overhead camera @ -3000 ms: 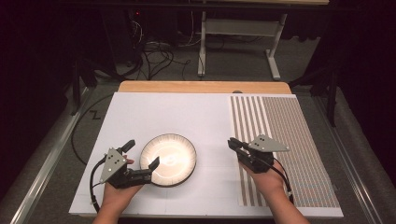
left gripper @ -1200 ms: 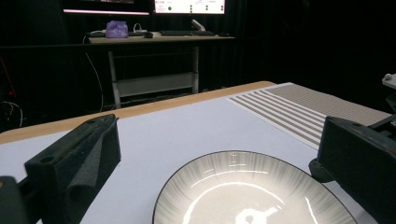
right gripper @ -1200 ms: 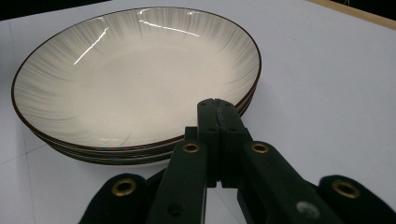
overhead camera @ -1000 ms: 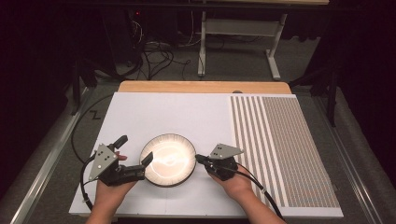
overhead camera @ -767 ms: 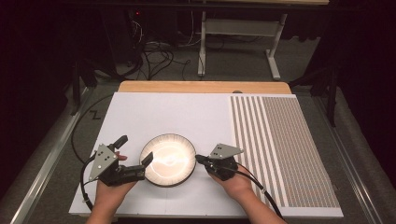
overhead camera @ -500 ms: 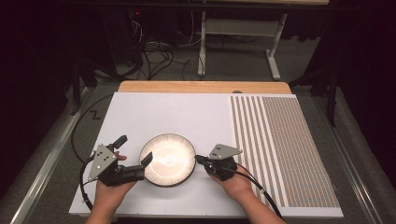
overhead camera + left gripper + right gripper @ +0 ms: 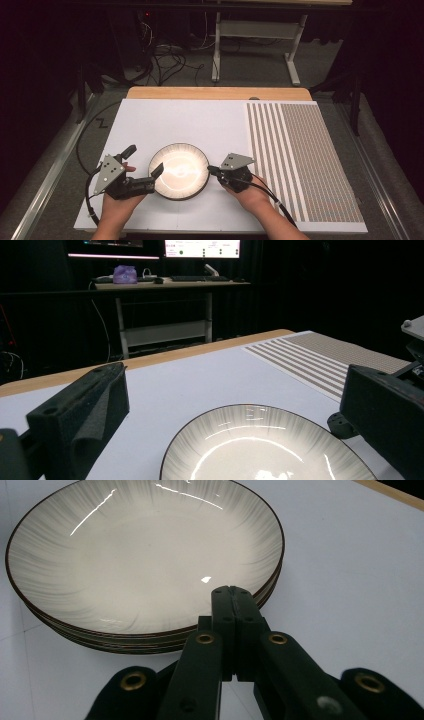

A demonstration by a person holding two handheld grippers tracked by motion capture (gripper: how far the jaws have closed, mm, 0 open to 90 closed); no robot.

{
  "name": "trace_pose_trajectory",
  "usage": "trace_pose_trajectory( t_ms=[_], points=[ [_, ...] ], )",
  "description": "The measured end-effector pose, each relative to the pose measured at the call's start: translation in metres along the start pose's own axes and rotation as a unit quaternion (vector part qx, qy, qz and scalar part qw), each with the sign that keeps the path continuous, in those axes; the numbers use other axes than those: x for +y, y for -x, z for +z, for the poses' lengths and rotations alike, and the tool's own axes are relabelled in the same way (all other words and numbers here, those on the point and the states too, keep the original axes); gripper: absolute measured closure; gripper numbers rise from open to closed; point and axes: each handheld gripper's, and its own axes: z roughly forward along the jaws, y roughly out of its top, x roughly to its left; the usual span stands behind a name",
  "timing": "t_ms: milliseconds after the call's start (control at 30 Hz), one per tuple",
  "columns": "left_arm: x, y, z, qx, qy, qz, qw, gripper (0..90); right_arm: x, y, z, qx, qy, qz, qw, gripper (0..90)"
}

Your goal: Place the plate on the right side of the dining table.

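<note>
Both our hands have come in from where they hung three seconds back, wide of the stack of plates (image 7: 179,171); over the last second nothing has shifted. We now flank that stack, which sits on the white board (image 7: 190,125) near its front edge, left of the striped mat (image 7: 300,155).

Our left gripper (image 7: 142,175) stands open at the stack's left side: in the left gripper view its two black jaws rise on either side of the top plate (image 7: 265,450), with none of it pinched between them. One jaw reaches toward the rim in the high view, but we cannot tell whether it touches.

Our right gripper (image 7: 212,169) is closed, its jaws pressed flat together with nothing between them. In the right gripper view its tip (image 7: 231,595) lies at the stack's right edge, at the level of the top plate's rim (image 7: 272,580); touching or just short, we cannot say.

We judge the approach done. Everything else is left: no plate is gripped, lifted or separated, and the stack rests flat on the board.
</note>
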Motion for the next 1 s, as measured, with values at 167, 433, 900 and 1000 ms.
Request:
trace_pose_trajectory(
  t_ms=[167, 433, 900, 1000],
  points=[
    [0.000, -0.001, -0.001, 0.000, 0.001, -0.002, 1.0000, 0.2, 0.004, 0.001, 0.001, 0.001, -0.007, -0.002, 1.0000, 90.0],
    [0.000, -0.002, -0.002, 0.000, 0.002, -0.005, 1.0000, 0.2, 0.007, 0.001, 0.004, 0.002, -0.013, -0.006, 0.9999, 90.0],
    [0.002, -0.005, -0.005, 0.003, 0.011, -0.008, 0.9999, 0.2, 0.016, -0.012, 0.020, 0.013, -0.020, -0.021, 0.9995, 90.0],
    [0.003, -0.004, -0.006, 0.004, 0.013, -0.007, 0.9999, 0.2, 0.016, -0.013, 0.022, 0.016, -0.019, -0.020, 0.9995, 90.0]
  ],
)
